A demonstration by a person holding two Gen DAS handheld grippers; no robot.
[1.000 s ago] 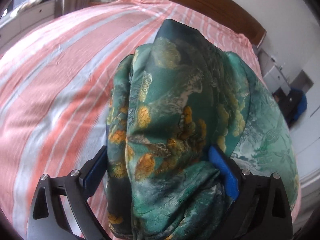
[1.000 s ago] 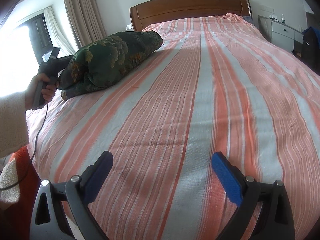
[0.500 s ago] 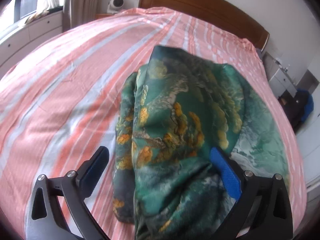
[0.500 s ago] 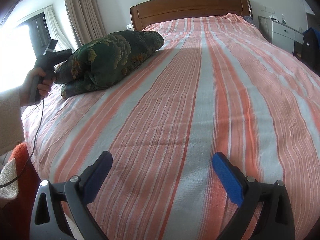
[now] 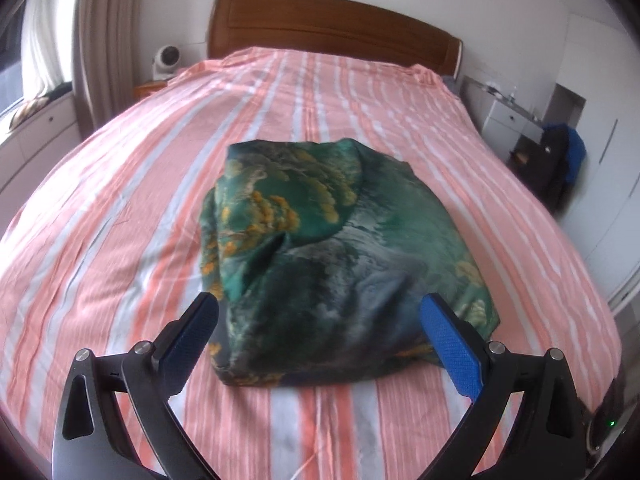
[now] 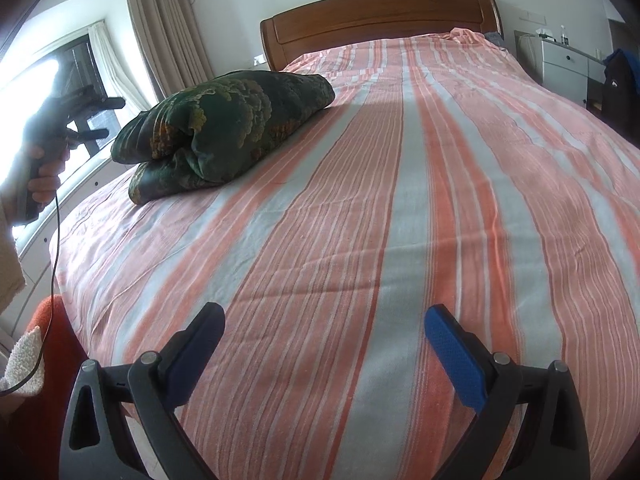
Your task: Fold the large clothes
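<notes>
While the folded green garment (image 5: 336, 256) lies near the bed (image 6: 400, 240) edge, left gripper (image 5: 318, 312) released, right gripper (image 6: 324, 328) released.

No legible text, label, brand, number or sign anywhere in either wrist view.

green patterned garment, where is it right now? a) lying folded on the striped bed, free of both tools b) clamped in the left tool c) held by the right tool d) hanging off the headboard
a: the green patterned garment lies in a folded bundle on the striped bed, ahead of the open left tool and untouched by it; the right tool is open over bare sheet.
</notes>
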